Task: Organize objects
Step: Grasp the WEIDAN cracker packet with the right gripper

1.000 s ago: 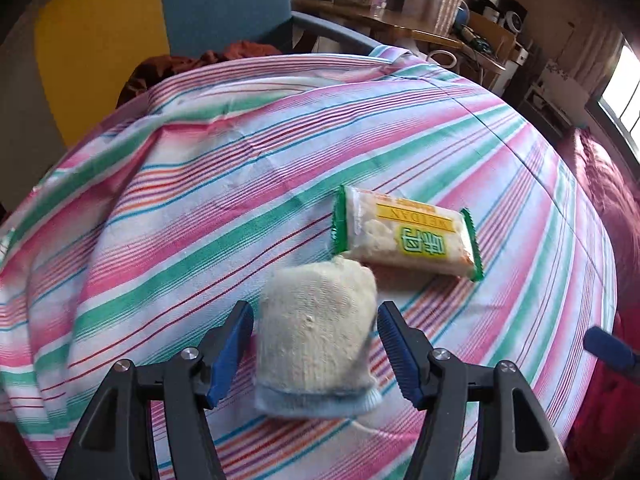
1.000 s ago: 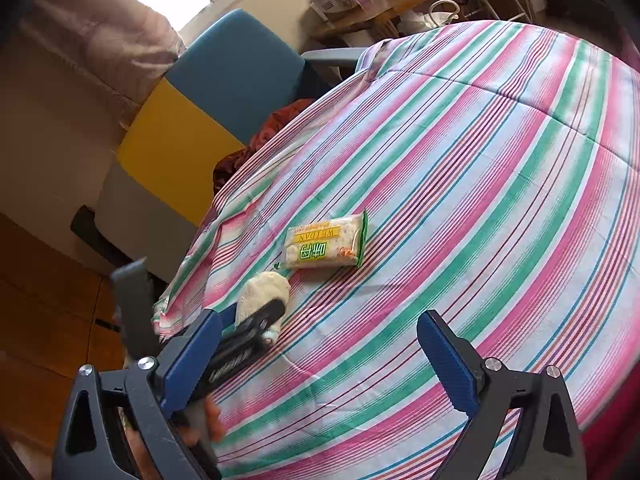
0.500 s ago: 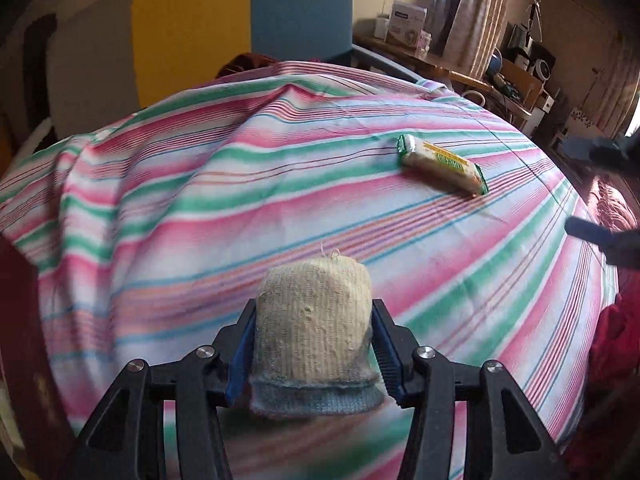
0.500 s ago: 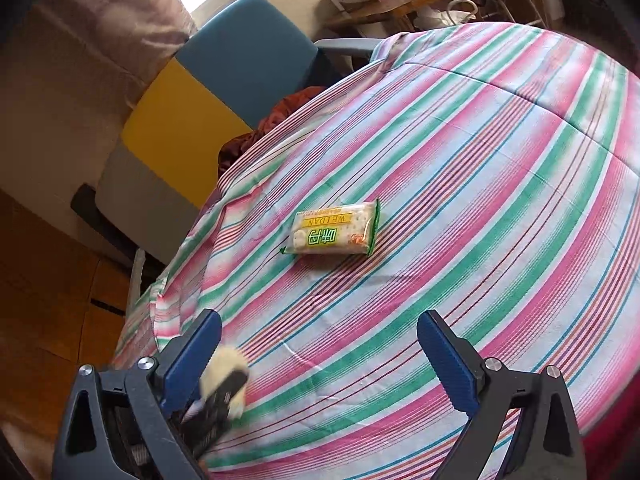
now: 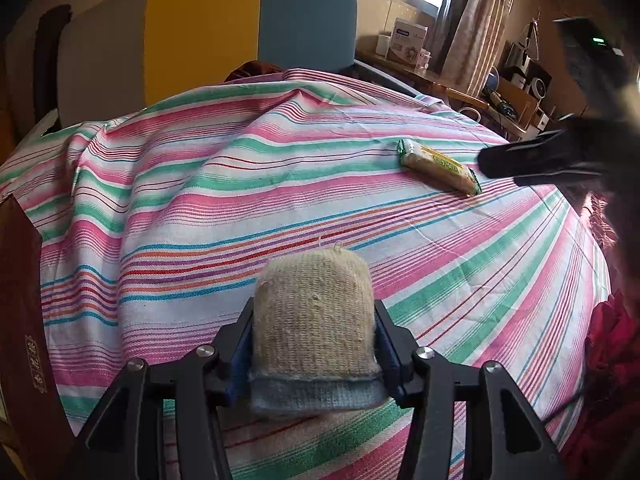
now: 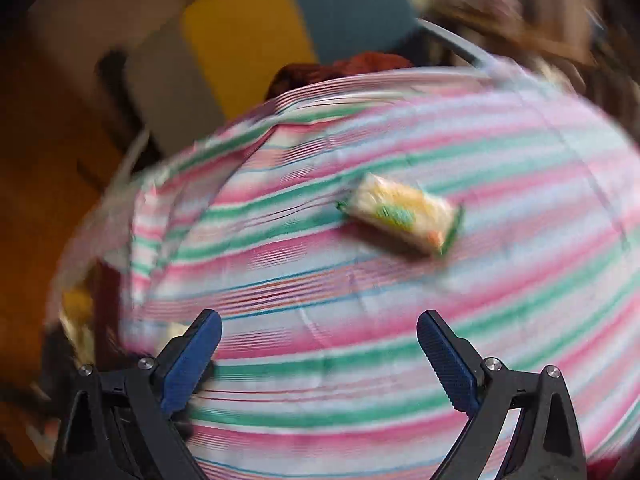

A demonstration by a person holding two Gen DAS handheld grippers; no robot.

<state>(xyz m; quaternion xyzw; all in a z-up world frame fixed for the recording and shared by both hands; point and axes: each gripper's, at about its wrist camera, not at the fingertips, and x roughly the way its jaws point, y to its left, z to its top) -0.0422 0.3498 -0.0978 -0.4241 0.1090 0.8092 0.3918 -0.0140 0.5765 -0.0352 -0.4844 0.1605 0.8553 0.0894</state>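
Note:
My left gripper (image 5: 314,332) is shut on a rolled beige knit cloth with a blue hem (image 5: 314,320) and holds it above the near part of the striped tablecloth (image 5: 240,216). A snack packet in yellow and green wrap (image 5: 438,166) lies on the cloth at the far right. The right wrist view is blurred by motion and shows the same packet (image 6: 402,216) ahead of my right gripper (image 6: 318,344), which is open and empty above the cloth. The right gripper also shows as a dark shape (image 5: 552,158) beside the packet in the left wrist view.
A dark red box (image 5: 20,320) stands at the table's left edge. A yellow and blue chair back (image 5: 248,28) rises behind the table, with brown-red fabric (image 5: 256,70) on its seat. A cluttered wooden desk (image 5: 460,88) stands at the back right. Red cloth (image 5: 612,352) lies at the right.
My left gripper closed on the knit cloth and carried it back toward the near left, away from the packet. My right gripper swung in toward the packet.

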